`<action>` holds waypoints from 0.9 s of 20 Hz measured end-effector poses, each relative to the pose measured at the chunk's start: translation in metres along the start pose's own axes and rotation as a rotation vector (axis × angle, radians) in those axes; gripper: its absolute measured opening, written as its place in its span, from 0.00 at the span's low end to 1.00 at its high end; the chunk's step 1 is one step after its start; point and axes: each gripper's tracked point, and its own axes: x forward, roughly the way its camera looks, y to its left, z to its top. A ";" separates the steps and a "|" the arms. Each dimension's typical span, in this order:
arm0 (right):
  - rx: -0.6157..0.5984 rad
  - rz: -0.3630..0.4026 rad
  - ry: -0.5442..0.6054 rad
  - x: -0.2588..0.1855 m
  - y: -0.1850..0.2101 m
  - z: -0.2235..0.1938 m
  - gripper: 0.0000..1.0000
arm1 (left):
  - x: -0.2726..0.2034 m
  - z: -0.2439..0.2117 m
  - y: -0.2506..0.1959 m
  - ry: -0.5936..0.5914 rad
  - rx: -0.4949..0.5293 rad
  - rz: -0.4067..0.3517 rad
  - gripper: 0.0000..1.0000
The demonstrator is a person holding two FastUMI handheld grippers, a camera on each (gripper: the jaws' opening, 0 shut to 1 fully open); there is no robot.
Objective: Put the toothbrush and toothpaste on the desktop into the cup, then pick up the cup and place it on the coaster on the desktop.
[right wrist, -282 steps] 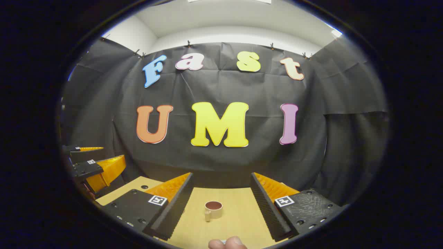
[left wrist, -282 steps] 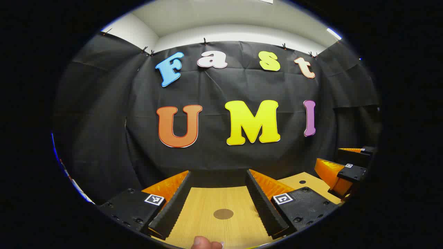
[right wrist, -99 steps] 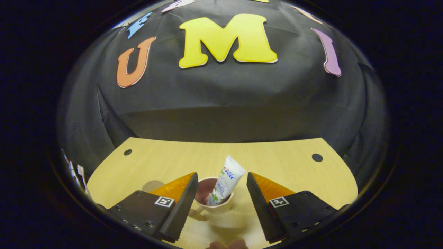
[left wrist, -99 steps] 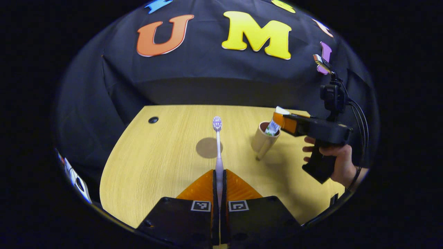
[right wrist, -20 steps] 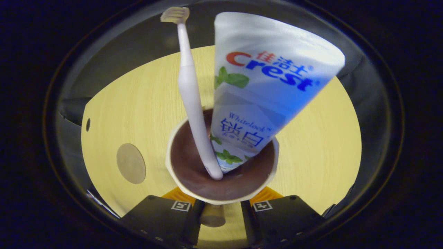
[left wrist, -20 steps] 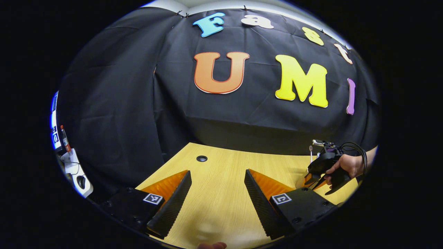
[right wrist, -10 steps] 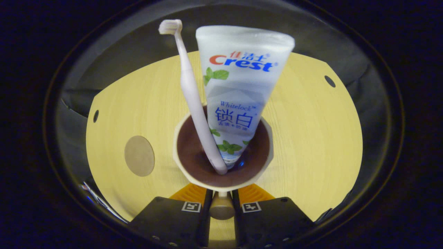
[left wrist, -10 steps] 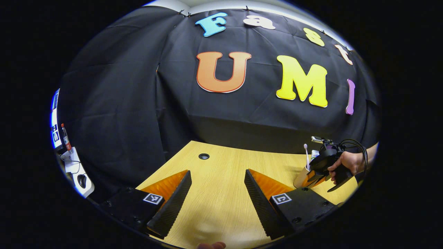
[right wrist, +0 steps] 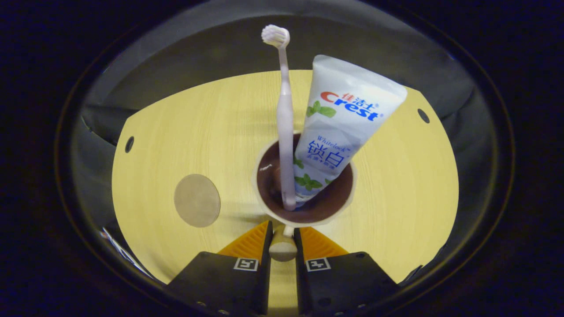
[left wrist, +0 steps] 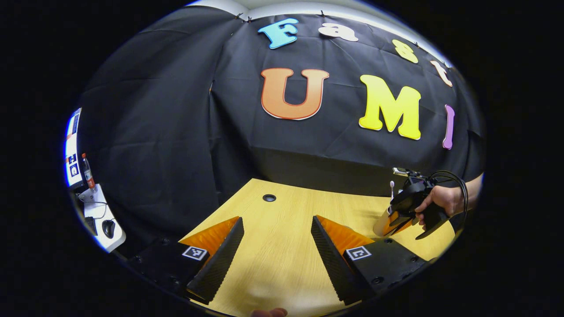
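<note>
we have the right gripper (right wrist: 282, 237) clamped on the handle (right wrist: 282, 248) of the cup (right wrist: 305, 182), both fingers pressing it from either side, and the cup looks lifted off the desktop (right wrist: 396, 185). the toothbrush (right wrist: 285, 132) and the toothpaste (right wrist: 339, 132) both stand in the cup, leaning on its rim. the coaster (right wrist: 197, 200) lies bare on the desk, apart from the cup. our left gripper (left wrist: 276, 246) hangs over the desk with jaws apart, holding nothing.

we judge the risks this way: the grip is on a thin handle only, so the cup could swing or twist in the fingers. a tilt could tip the tall tube and brush out. setting down off-centre could leave the cup half on the coaster.
</note>
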 end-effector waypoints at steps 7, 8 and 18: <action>0.160 0.062 0.117 0.012 0.008 -0.007 0.35 | -0.001 -0.008 0.008 0.042 -0.002 0.019 0.98; 0.159 0.061 0.119 0.014 0.008 -0.006 0.35 | 0.000 -0.009 0.007 0.045 -0.001 0.018 0.98; 0.196 0.073 0.142 0.024 0.009 0.006 0.36 | 0.005 -0.017 -0.004 0.086 -0.005 -0.005 0.98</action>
